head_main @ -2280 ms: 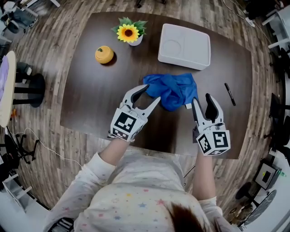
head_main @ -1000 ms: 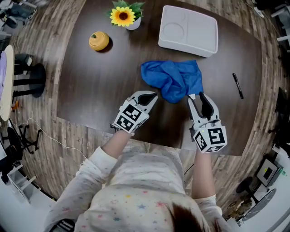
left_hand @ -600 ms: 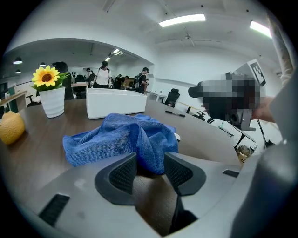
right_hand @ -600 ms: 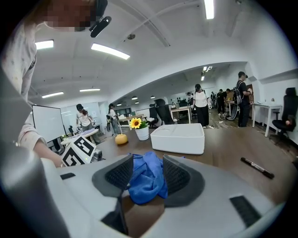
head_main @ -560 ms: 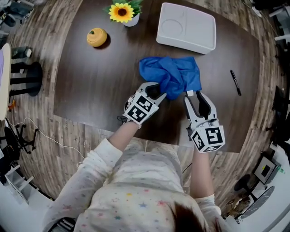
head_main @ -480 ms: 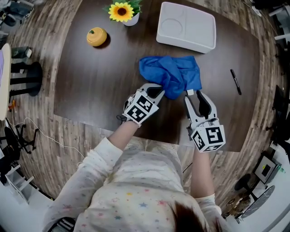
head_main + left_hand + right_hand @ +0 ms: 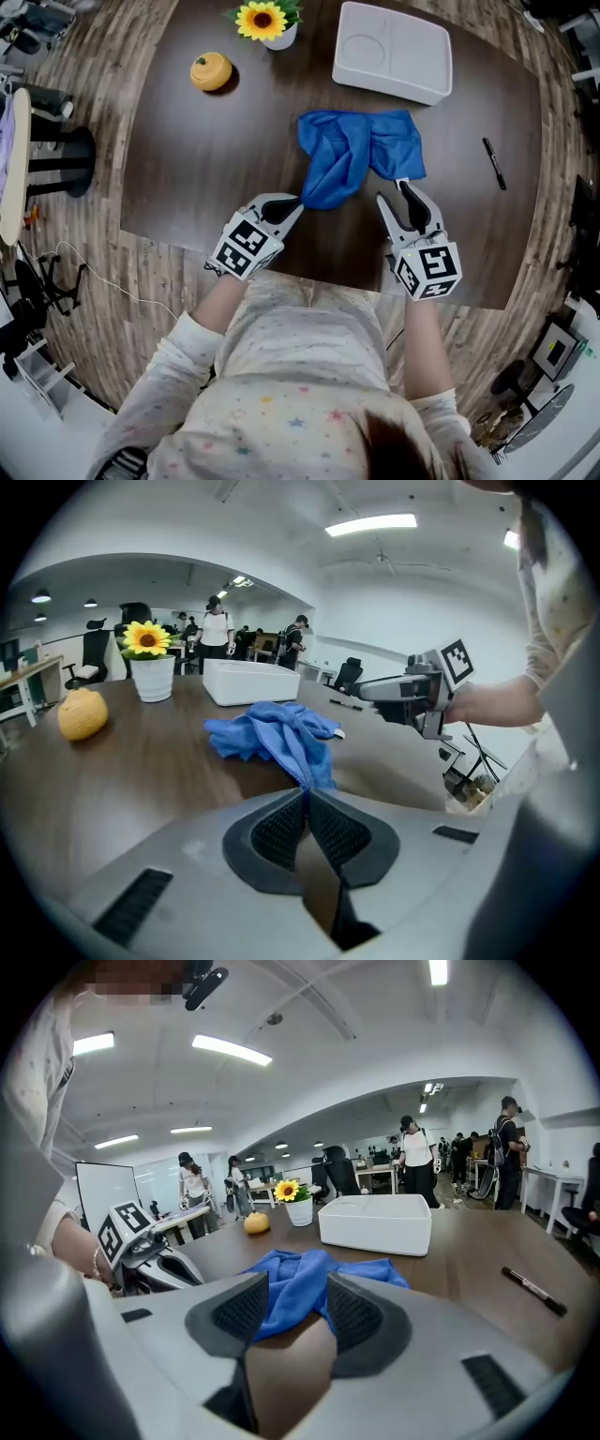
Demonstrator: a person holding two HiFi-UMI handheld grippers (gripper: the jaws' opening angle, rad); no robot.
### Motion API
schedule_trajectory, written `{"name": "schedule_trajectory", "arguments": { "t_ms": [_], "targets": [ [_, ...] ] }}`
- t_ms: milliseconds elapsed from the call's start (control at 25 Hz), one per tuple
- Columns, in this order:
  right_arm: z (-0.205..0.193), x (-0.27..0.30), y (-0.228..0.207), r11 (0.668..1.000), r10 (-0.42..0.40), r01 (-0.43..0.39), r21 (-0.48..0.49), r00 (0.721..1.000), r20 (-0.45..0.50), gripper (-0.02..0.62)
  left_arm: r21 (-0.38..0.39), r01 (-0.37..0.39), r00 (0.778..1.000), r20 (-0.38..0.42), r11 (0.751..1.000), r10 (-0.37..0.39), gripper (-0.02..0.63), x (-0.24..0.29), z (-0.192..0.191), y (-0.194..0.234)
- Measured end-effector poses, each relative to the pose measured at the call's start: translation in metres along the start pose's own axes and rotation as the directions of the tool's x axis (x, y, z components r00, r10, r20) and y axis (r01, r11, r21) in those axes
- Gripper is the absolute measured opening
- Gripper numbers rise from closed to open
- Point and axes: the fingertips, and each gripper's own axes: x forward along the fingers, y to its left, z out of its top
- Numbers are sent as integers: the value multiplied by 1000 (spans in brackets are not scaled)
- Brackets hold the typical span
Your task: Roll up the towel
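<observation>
Crumpled blue cloth towel [image 7: 362,156]: left gripper [image 7: 296,202] just closed on near corner; right gripper [image 7: 392,192] gaped empty. Judged: flatten before rolling.

The left gripper [image 7: 306,791] has its jaws pressed together, having just been closing, on a near corner of the blue towel [image 7: 274,735]. The cloth stretches from the pads back to a crumpled heap on the dark table [image 7: 141,771]. At the far left stand an orange fruit-shaped thing [image 7: 82,714] and a sunflower in a white pot [image 7: 150,663], a white tray [image 7: 251,681] lies beyond the towel, and to the right the right gripper [image 7: 375,690] points in over the table.
</observation>
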Motion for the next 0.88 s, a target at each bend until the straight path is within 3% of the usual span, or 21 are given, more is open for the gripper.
{"name": "schedule_trajectory", "arguments": {
  "t_ms": [480,720,760,880],
  "targets": [
    [-18,62,23,992,88,-97,-78,990,-108,192,-97,-197,980,-45,976,193,24,-60,-54,42],
    [-15,103,37,979,163,-179,-93,974,-159,196,-112,-239,971,-50,965,234,25,-67,-61,52],
    [-17,106,40,977,168,-187,-102,971,-169,185,-115,-239,971,-47,964,235,25,-67,-61,52],
    [-17,101,47,975,158,-181,-132,973,-169,41,-116,-237,971,-40,965,234,25,-68,-61,52]
  ]
}}
